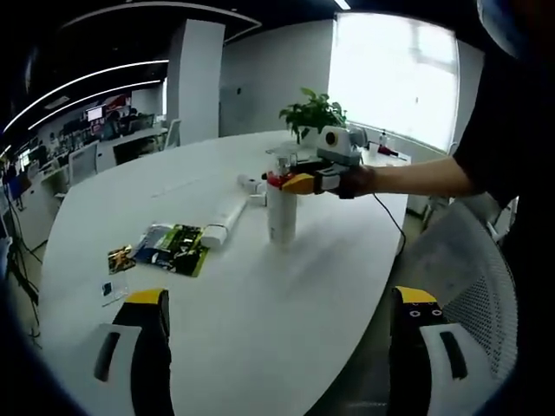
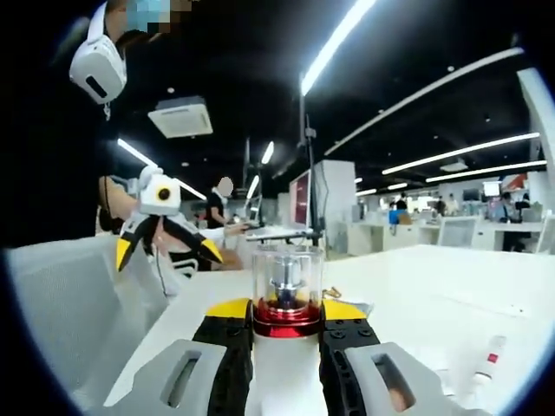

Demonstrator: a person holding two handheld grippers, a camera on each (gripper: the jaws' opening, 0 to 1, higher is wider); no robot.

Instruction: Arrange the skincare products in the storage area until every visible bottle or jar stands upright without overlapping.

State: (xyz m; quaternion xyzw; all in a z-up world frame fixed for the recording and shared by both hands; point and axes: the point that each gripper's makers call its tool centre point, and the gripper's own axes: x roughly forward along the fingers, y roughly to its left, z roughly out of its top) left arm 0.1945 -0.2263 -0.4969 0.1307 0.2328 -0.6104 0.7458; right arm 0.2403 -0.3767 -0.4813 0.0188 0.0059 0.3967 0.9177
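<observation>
A white pump bottle (image 1: 280, 217) with a red collar stands upright on the white table (image 1: 286, 295). My right gripper (image 1: 299, 183) comes in from the right and is shut on its neck. In the right gripper view the jaws (image 2: 286, 314) clamp the bottle (image 2: 286, 282) just below its clear cap. A white tube (image 1: 224, 222) lies flat to the left of the bottle, and a small white jar (image 1: 251, 184) sits behind it. My left gripper (image 1: 284, 347) hangs open over the table's near edge, holding nothing; it also shows open (image 2: 166, 251) in the right gripper view.
Printed leaflets and sachets (image 1: 172, 248) lie left of the tube. A potted plant (image 1: 313, 113) stands at the far side. A mesh chair (image 1: 473, 260) sits at the table's right edge. Another tube (image 2: 486, 362) lies near the bottle.
</observation>
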